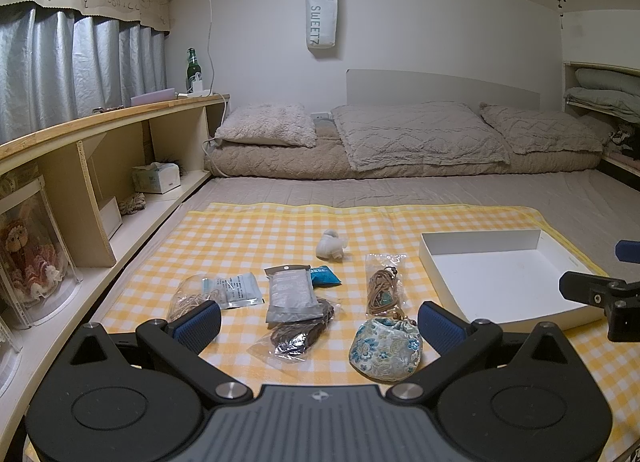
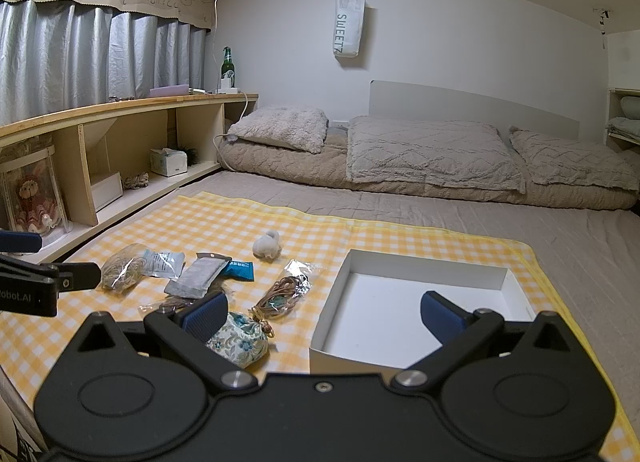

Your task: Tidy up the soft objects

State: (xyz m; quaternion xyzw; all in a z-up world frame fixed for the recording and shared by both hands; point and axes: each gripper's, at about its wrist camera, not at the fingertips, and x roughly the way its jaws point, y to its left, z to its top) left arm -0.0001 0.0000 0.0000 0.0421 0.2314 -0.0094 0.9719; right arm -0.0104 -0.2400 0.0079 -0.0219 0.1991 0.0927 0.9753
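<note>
We judged the sorting not yet begun: the white box [image 2: 420,302] sat empty on the checked cloth [image 1: 248,229] spread over the bed, and every soft item lay outside it. Our left gripper [image 1: 320,322] hovered with its jaws spread wide, holding nothing; the floral pouch [image 1: 386,346] lay just ahead of it, close inside its right finger, with the grey packet [image 1: 292,294] and a dark bagged item [image 1: 300,336], perhaps cord, between the fingers farther out. Our right gripper [image 2: 324,316] was likewise spread and empty, the box directly ahead of it. The next move called for closing on the pouch and carrying it rightward into the box.
</note>
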